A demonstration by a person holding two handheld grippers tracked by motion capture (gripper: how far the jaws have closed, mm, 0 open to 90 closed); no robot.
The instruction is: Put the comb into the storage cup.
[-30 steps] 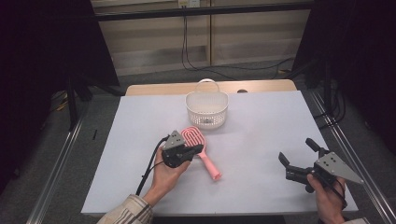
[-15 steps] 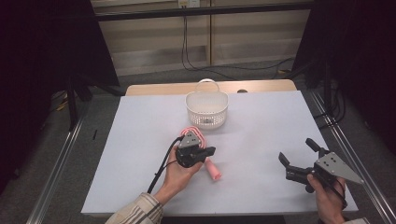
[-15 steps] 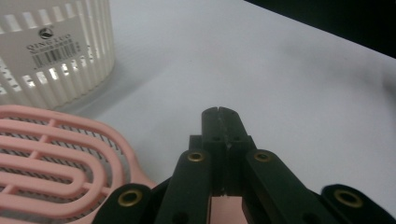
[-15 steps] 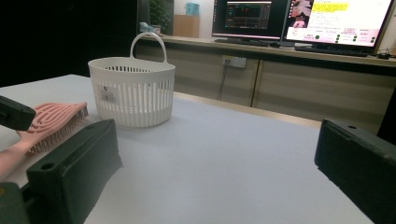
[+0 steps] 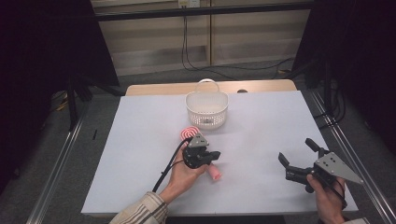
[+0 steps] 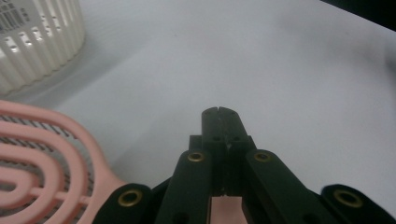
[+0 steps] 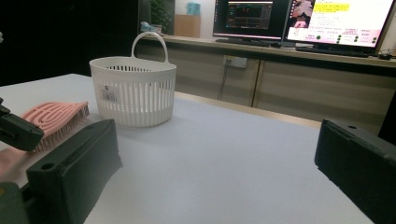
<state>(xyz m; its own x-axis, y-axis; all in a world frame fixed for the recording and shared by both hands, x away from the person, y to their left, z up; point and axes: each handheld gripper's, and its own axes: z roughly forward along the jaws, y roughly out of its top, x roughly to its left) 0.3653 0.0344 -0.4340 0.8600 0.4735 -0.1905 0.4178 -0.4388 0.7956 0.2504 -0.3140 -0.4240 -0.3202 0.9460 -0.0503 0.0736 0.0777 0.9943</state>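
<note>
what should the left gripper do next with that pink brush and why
Probably open the jaws and lower them around the handle. The left gripper sits over the handle of the pink brush, but its jaws are shut with nothing between them, so it holds nothing. The brush lies flat on the table just in front of the white basket. The right gripper waits open, well off to the side.

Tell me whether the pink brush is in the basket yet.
Out: the pink brush lies on the table beside the white basket.
</note>
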